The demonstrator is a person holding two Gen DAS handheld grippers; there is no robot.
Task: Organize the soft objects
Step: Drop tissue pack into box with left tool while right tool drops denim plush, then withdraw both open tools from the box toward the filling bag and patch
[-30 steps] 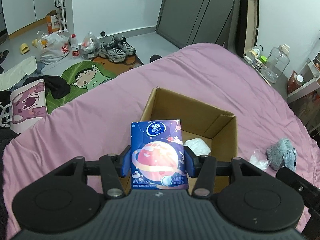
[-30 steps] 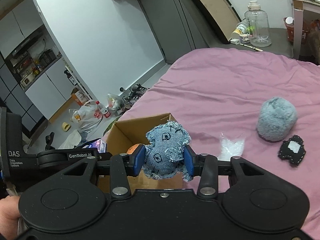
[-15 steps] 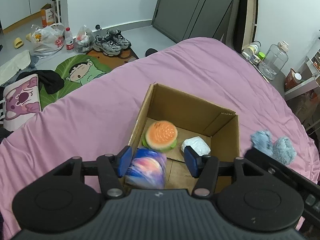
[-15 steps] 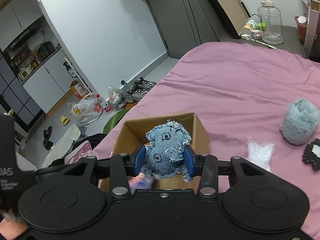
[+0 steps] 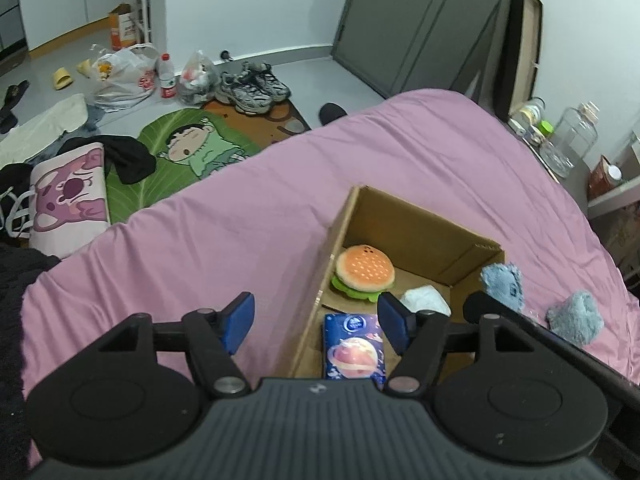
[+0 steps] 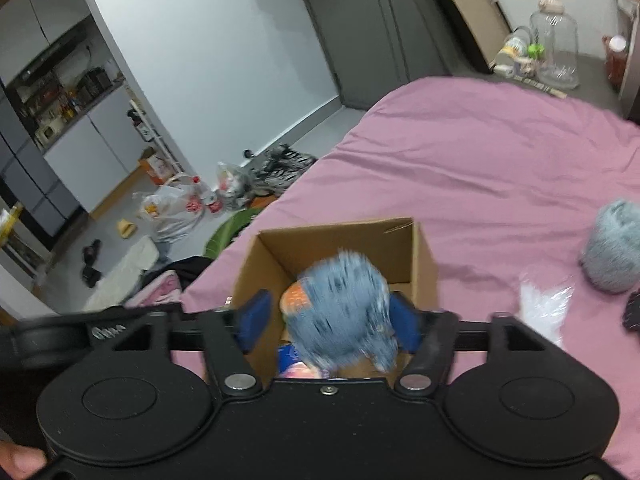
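Both grippers let go over the box

The left gripper (image 5: 316, 320) is opening, its jaws apart and empty; the tissue pack (image 5: 354, 346) it clamped a second ago now lies in the box (image 5: 424, 232) beside the burger (image 5: 364, 272). The right gripper (image 6: 326, 322) is opening too, and its denim toy (image 6: 340, 312) (blurred, apparently falling) slips between the pads toward the box, two items sorted.

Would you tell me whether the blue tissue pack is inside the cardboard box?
Inside: the tissue pack lies within the cardboard box, near the burger plush.
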